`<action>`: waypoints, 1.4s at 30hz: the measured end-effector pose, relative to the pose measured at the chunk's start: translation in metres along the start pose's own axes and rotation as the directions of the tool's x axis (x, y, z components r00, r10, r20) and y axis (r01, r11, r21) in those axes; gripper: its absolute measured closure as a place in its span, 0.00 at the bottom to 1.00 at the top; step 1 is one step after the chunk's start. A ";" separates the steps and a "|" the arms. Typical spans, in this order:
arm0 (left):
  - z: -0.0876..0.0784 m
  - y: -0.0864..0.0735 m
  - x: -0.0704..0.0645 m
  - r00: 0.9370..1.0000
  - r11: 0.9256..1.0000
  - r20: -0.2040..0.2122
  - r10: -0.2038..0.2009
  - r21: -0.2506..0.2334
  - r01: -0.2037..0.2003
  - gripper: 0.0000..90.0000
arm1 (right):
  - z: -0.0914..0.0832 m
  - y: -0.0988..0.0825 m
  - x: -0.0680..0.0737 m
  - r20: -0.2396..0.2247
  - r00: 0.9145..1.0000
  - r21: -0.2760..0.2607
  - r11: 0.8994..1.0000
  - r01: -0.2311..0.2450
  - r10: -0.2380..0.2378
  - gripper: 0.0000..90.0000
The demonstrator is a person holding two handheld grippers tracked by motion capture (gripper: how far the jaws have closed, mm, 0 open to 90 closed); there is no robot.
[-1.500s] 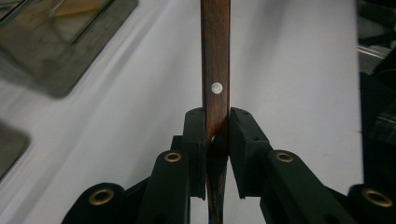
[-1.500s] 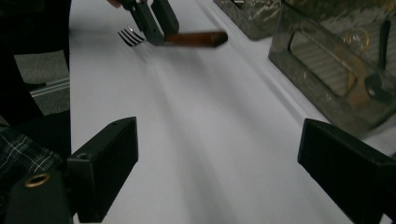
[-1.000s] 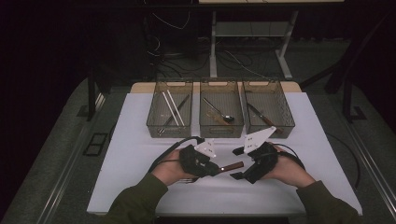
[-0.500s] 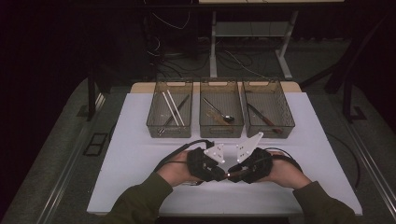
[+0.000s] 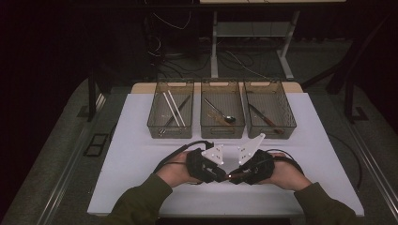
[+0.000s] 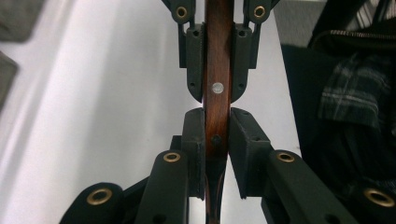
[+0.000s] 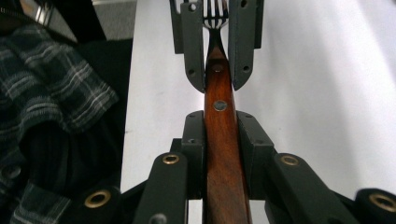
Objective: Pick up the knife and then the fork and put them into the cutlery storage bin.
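The room is dark, and the light falls mostly on the white surface (image 5: 141,154) in the middle of the frame. Under it lies a grey carpet floor (image 5: 61,154). At the top centre stands a desk frame with pale metal legs (image 5: 214,51), and black cables (image 5: 169,61) lie loose on the floor beside it.

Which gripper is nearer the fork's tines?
Left. The left gripper clamps the handle just behind the tines; the right gripper, whose jaws have just been closing, grips it farther back.
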State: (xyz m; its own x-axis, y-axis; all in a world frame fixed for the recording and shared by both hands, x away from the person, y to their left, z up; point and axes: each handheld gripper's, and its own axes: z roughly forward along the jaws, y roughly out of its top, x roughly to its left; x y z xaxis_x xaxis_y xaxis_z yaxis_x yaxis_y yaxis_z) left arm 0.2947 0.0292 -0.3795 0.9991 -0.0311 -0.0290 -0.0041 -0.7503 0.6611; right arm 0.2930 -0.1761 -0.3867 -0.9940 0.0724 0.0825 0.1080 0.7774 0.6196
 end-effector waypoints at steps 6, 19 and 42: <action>-0.016 -0.014 0.000 0.993 0.989 -0.075 -0.089 -0.128 0.079 0.66 | -0.012 -0.003 -0.002 0.039 0.999 -0.033 0.999 -0.022 0.023 0.84; -0.050 -0.086 -0.007 0.882 0.911 -0.302 -0.361 -0.316 0.264 0.29 | -0.047 -0.013 -0.017 0.131 0.983 -0.131 0.985 -0.110 0.127 0.84; -0.042 -0.126 -0.016 0.819 0.882 -0.357 -0.448 -0.326 0.340 0.00 | -0.143 -0.048 -0.085 0.378 0.812 -0.385 0.873 -0.299 0.445 0.84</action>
State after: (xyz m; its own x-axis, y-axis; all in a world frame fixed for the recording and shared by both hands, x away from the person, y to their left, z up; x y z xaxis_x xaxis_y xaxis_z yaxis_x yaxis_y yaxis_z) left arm 0.2815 0.1522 -0.4313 0.8356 0.5469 -0.0523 0.3501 -0.4568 0.8178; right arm 0.3755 -0.3088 -0.3122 -0.7662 0.6408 0.0472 0.3989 0.4167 0.8169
